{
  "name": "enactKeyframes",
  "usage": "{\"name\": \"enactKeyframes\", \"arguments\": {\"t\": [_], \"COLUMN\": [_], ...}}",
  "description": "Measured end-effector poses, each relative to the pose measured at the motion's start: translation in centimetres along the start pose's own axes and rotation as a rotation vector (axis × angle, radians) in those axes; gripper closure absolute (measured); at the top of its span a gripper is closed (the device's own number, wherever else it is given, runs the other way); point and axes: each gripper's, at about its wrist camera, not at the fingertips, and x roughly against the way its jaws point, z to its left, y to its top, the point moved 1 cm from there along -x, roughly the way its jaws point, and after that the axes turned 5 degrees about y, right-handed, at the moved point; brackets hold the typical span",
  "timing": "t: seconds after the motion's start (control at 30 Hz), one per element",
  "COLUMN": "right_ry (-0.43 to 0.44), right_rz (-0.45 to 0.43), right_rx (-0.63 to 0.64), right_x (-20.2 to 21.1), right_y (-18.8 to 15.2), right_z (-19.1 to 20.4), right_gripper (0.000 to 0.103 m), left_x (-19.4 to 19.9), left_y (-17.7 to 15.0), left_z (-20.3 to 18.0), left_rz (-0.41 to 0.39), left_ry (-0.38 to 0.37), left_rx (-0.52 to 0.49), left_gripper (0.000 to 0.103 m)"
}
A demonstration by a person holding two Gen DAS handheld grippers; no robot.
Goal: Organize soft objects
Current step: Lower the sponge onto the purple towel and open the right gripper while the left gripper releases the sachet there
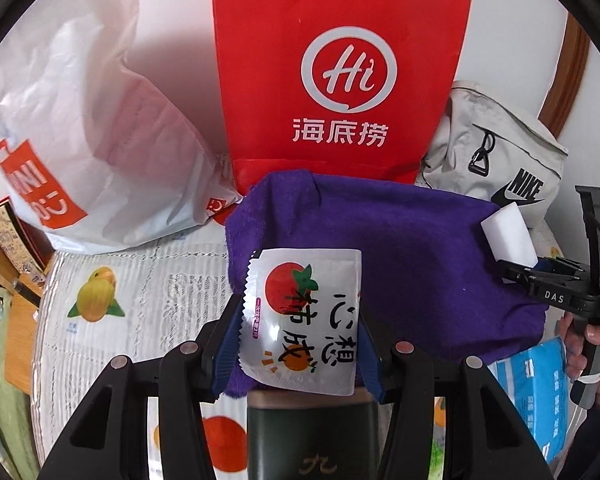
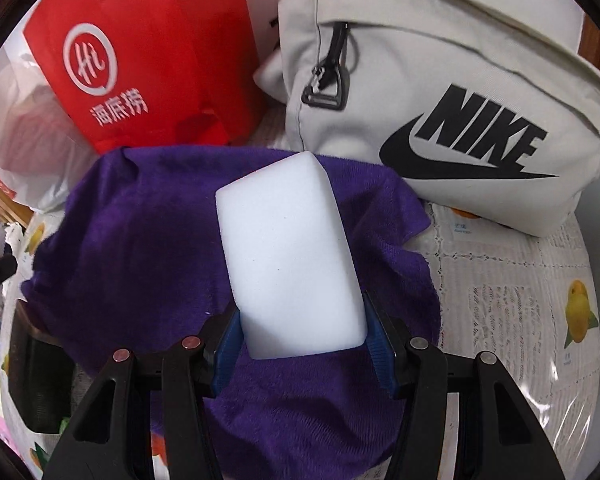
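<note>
My left gripper (image 1: 300,334) is closed on a small white sachet (image 1: 300,320) with a tomato picture; the blue fingers (image 1: 230,344) press it from both sides and it stands upright between them, above the near edge of the purple towel (image 1: 400,260). My right gripper (image 2: 302,338) holds a white sponge block (image 2: 290,260) in the same way, one end squeezed between the blue fingers (image 2: 228,344), the rest of it pointing forward over the towel (in the left view the sponge appears at the towel's right edge).

The towel lies spread and a little wrinkled on the worktop (image 2: 520,280), which has a plastic cover with a fruit pattern. Behind the towel stand a red paper bag (image 1: 332,60), a white plastic bag (image 1: 92,120) to its left, and a light grey Nike backpack (image 2: 440,100) to its right. A blue tissue pack (image 1: 536,392) lies near my right hand (image 1: 596,348).

I judge the task is in an early or middle part: two soft things are picked up, but neither is put down in a final place. The towel is not folded, and the tissue pack is not yet touched. Where the things must go, I cannot tell.
</note>
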Motion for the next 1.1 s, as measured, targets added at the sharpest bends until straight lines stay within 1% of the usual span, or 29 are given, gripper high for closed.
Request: {"name": "enactKeyframes", "arguments": {"t": [0.07,0.3,0.53,0.67,0.83,0.87,0.97,1.1], "right_ry": [0.011,0.005,-0.010,-0.012,-0.003,-0.005,-0.026,-0.027], "right_rz": [0.020,0.049,0.059,0.060,0.031,0.021,-0.018,-0.066], "right_rx": [-0.003,0.019,0.044,0.052,0.037,0.035,0.039,0.020], "right_x": [-0.7,-1.3,-1.5,-1.3,-0.1,0.3,1.7,3.6], "right_y": [0.3,1.4,1.7,1.7,1.6,1.6,1.3,0.9], "right_z": [-0.1,0.1,0.4,0.5,0.3,0.2,0.2,-0.1], "right_gripper": [0.047,0.047,0.044,0.043,0.043,0.042,0.037,0.037], "left_x": [-0.7,-2.0,-3.0,-4.0,-5.4,-5.8,-7.0,-7.7], "left_y": [0.4,1.6,2.3,2.7,3.9,4.1,4.5,4.8], "left_z": [-0.2,-0.7,-1.2,-1.5,-1.7,-2.0,-2.5,-2.8], "left_rz": [0.007,0.017,0.023,0.040,0.058,0.066,0.087,0.096], "left_ry": [-0.010,-0.012,-0.013,-0.013,-0.018,-0.017,-0.010,-0.016], "left_rx": [-0.005,-0.011,-0.023,-0.029,-0.022,-0.027,-0.037,-0.035], "left_gripper": [0.054,0.054,0.054,0.054,0.054,0.054,0.054,0.054]}}
